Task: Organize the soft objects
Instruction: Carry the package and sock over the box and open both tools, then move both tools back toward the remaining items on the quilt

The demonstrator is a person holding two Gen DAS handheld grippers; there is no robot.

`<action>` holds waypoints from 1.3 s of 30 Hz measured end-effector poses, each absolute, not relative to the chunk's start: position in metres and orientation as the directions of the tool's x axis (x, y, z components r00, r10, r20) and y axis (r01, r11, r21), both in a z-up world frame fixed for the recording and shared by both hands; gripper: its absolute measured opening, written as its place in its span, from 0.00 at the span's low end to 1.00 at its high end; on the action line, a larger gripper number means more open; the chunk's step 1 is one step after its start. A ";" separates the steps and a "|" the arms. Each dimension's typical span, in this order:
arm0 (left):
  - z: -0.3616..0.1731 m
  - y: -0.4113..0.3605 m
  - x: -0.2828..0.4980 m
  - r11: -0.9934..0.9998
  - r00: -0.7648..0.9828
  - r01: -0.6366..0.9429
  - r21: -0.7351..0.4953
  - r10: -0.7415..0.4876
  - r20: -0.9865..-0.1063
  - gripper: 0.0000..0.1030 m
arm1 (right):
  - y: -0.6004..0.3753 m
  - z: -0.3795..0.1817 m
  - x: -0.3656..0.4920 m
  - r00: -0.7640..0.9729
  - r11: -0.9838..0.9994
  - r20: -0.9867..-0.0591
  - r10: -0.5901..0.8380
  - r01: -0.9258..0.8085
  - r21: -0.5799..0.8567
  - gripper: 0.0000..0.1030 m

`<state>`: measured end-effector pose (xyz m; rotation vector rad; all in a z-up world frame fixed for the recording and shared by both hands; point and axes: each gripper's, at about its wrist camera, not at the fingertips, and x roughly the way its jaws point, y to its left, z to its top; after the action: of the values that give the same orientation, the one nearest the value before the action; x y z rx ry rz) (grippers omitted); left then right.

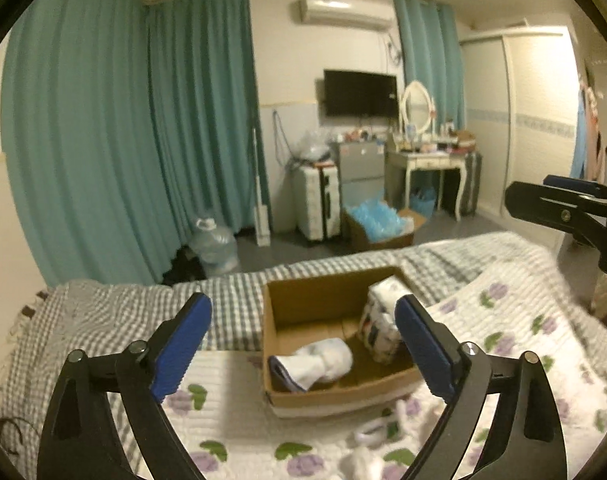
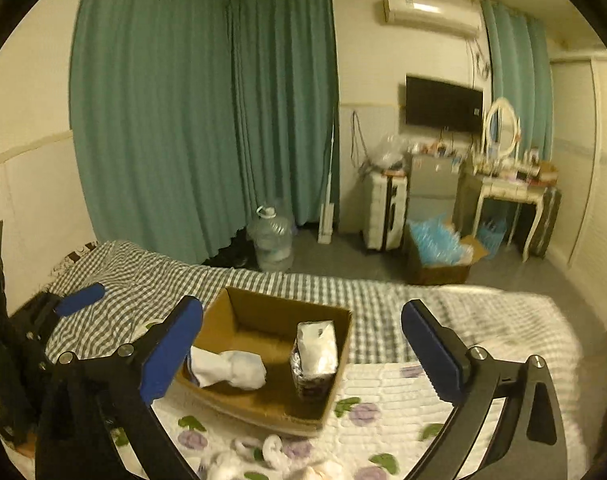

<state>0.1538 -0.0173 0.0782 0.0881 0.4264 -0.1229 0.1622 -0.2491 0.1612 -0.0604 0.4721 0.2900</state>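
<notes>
Both grippers hovered empty above the cardboard box [image 1: 335, 398] on the bed [image 1: 515, 320]
Left gripper [image 1: 303, 346] gaped wide, held nothing; right gripper [image 2: 302, 352] likewise; white rolled cloth [image 2: 231, 368] and tissue pack [image 2: 315, 354] lay inside.

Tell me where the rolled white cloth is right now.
The rolled white cloth lies inside the cardboard box on the bed, at the box's near left end in both wrist views, apart from the upright tissue pack standing toward its right side.

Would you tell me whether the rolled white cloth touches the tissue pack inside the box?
Apart: the right wrist view shows bare box floor between cloth and tissue pack.
</notes>
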 end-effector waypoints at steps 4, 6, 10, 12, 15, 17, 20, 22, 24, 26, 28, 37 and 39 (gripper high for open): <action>0.090 -0.010 0.116 0.990 0.914 0.133 0.054 -0.101 -0.394 0.92 | -0.251 0.184 0.123 0.851 0.955 -0.462 0.250 -0.294 -0.025 0.98; 0.085 -0.006 0.098 0.990 0.916 0.124 0.061 -0.091 -0.392 0.92 | -0.250 0.186 0.106 0.846 0.955 -0.473 0.248 -0.296 -0.029 0.98; 0.060 -0.001 0.078 0.991 0.895 0.127 0.046 -0.094 -0.436 0.92 | -0.245 0.159 0.080 0.806 0.953 -0.547 0.227 -0.300 -0.047 0.98; 0.043 -0.001 0.068 0.993 0.885 0.102 0.059 -0.063 -0.462 0.92 | -0.241 0.132 0.070 0.780 0.953 -0.590 0.208 -0.298 -0.058 0.98; 0.009 -0.002 0.059 0.993 0.858 0.095 0.064 -0.049 -0.512 0.92 | -0.233 0.085 0.060 0.736 0.946 -0.646 0.202 -0.316 -0.065 0.98; -0.015 0.000 0.055 0.996 0.842 0.075 0.056 -0.033 -0.539 0.92 | -0.235 0.054 0.056 0.719 0.946 -0.665 0.200 -0.319 -0.060 0.98; -0.050 0.005 0.050 0.998 0.813 0.063 0.021 -0.039 -0.582 0.92 | -0.233 0.004 0.053 0.675 0.943 -0.710 0.201 -0.329 -0.046 0.98; -0.070 0.006 0.051 0.998 0.786 0.062 0.003 -0.047 -0.616 0.92 | -0.231 -0.025 0.053 0.656 0.942 -0.732 0.183 -0.329 -0.059 0.98; -0.086 0.009 0.052 0.998 0.759 0.051 -0.041 -0.065 -0.647 0.92 | -0.230 -0.046 0.054 0.642 0.944 -0.748 0.170 -0.324 -0.064 0.98; -0.098 0.010 0.051 0.997 0.744 0.046 -0.066 -0.079 -0.664 0.92 | -0.232 -0.066 0.057 0.607 0.947 -0.778 0.164 -0.318 -0.048 0.94; -0.106 0.009 0.049 0.998 0.736 0.046 -0.050 -0.068 -0.674 0.92 | -0.234 -0.086 0.061 0.543 0.950 -0.821 0.178 -0.311 0.000 0.90; -0.121 0.010 0.049 0.997 0.715 0.056 -0.051 -0.076 -0.695 0.92 | -0.218 -0.125 0.071 0.440 0.934 -0.882 0.171 -0.357 0.003 0.63; -0.122 0.011 0.050 0.997 0.710 0.056 -0.052 -0.076 -0.700 0.92 | -0.211 -0.130 0.071 0.430 0.928 -0.887 0.168 -0.374 -0.006 0.55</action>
<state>0.0502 0.0111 -0.1224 -0.0274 0.7773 -0.0735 0.0714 -0.2114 -0.1303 -0.2138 1.0758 0.3411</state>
